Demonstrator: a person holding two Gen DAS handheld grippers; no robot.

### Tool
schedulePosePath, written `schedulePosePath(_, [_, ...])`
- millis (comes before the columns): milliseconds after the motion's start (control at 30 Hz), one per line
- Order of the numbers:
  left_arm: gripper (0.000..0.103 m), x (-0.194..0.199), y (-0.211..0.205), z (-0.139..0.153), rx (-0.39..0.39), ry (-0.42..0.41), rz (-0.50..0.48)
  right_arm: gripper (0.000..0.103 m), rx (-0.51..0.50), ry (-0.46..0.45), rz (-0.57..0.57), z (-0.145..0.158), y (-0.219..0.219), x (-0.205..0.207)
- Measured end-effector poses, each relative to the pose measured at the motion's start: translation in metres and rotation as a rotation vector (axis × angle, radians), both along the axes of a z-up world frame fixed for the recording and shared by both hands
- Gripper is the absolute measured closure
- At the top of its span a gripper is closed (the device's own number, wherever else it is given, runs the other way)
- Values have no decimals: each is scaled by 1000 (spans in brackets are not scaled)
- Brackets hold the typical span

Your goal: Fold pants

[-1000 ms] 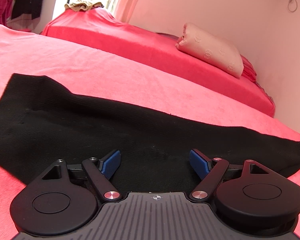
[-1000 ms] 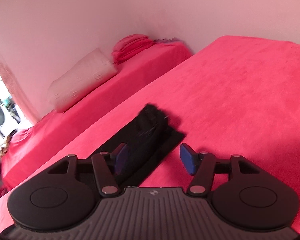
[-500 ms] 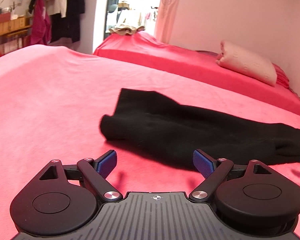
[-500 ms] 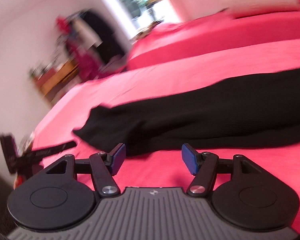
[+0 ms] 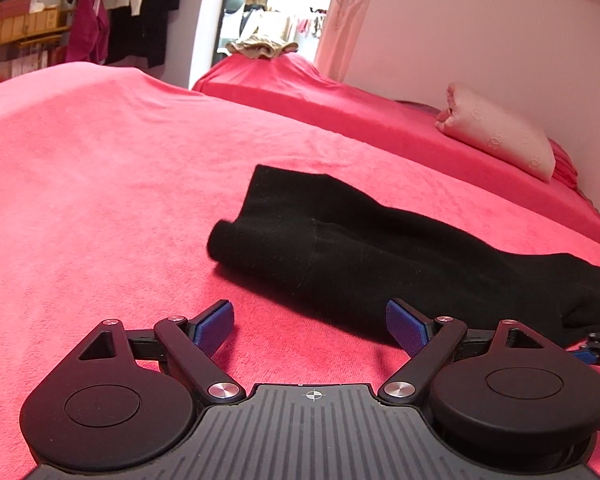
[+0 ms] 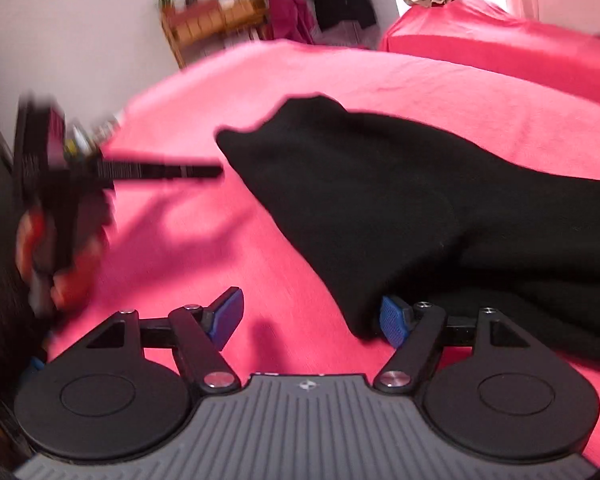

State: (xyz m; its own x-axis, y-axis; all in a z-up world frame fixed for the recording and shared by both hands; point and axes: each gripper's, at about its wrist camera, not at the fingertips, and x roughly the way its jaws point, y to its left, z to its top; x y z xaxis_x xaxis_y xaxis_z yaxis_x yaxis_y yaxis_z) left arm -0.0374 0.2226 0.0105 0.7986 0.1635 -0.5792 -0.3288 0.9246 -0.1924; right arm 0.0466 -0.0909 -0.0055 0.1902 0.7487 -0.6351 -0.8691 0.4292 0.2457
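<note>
the black pants [image 5: 400,248] are lying lengthwise on the red bed [image 5: 100,184], folded into a long strip, with a rounded, doubled-over end pointing toward the doorway side of the room. the left tool [image 5: 310,322] is hovering just above the bedcover with its blue pads spread wide and gripping nothing; the near edge of the pants is sitting just ahead of its right pad. in the left wrist view the tip of the other tool is peeking in at the right edge, touching or nearly touching the cloth. the right tool [image 6: 310,316] is also standing released, its jaws wide apart, its right blue pad [image 6: 394,320] sitting right against the pants' [image 6: 420,208] lower edge, the left pad over bare red bedcover [image 6: 204,248]. a pink pillow [image 5: 500,136] is resting on a second red bed [image 5: 340,108] by the wall, well apart from the pants. the left tool is showing as a blur at the left of the right wrist view.
</note>
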Motion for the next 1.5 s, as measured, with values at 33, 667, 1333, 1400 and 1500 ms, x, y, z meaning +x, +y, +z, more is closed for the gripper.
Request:
schedulePosePath(33, [0,1,1,0,-7,2,0,30,-13,13,-4,6,-5,1])
schedulePosePath(667, [0,-49,29,-2,-17,-18,35,29,-10,-211,31,38,219,85])
schedulePosePath(1333, [0,-56,41,-6,-115,-96,0,96,96,-14,102,49,179,115])
schedulePosePath(1400, [0,-55,41,-5,-116,-92,0,96,62,7,76,28,212,120])
schedulePosePath(1500, [0,-53,39,-4,-106,-84,-1,96,-21,-28,57,-2,258,116])
